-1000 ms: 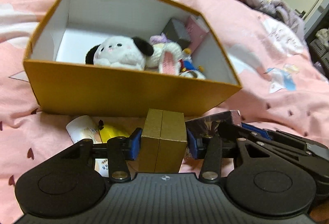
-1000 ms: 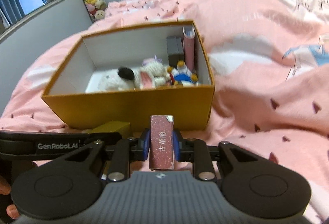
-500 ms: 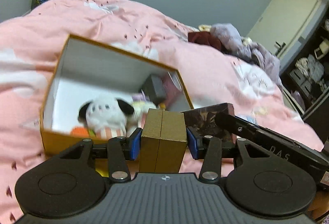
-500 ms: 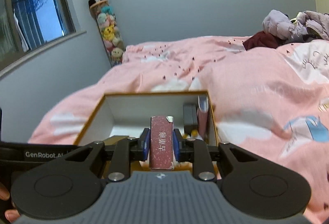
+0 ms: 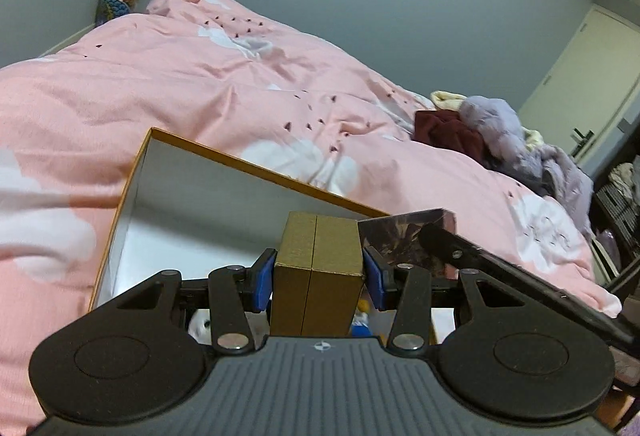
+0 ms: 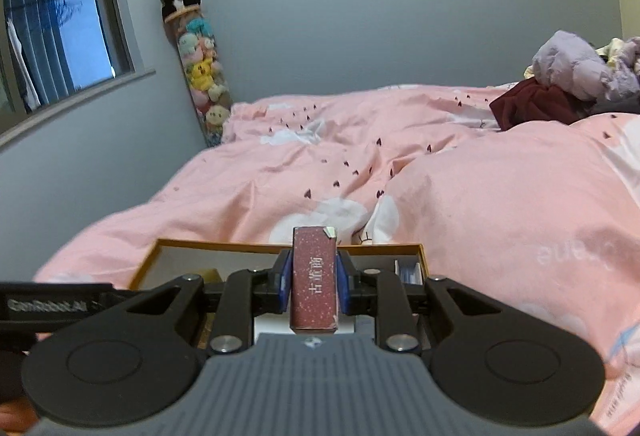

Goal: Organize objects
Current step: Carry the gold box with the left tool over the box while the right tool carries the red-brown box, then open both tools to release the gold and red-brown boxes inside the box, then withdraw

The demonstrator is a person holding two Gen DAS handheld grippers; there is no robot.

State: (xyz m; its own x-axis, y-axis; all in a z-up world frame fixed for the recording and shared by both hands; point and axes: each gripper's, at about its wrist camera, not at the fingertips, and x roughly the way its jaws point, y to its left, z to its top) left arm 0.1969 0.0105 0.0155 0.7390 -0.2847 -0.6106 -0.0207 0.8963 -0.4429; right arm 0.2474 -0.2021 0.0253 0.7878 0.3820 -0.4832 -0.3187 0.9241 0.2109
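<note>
My left gripper [image 5: 319,278] is shut on a gold box [image 5: 318,272], its blue pads pressed on both sides, held above the open orange storage box [image 5: 256,168] on the pink bed. My right gripper [image 6: 312,286] is shut on a slim maroon box [image 6: 314,288] with white lettering, held upright over the same orange storage box [image 6: 224,246]. The maroon box [image 5: 400,236] and the right gripper's black arm also show at the right of the left wrist view. A white plush [image 5: 200,326] and a small figure [image 5: 362,314] peek out below the left gripper's fingers; the rest of the contents are hidden.
A pink duvet [image 6: 460,196] covers the bed around the storage box. A heap of purple and dark red clothes [image 5: 492,132] lies at the far right. A tall tube of plush toys [image 6: 200,64] leans in the corner by the window [image 6: 52,36]. A door [image 5: 592,84] stands at right.
Both grippers rose and moved forward over the orange storage box with their boxes still gripped. The views tilted up, so the storage box sank low in both pictures and its contents are mostly hidden.
</note>
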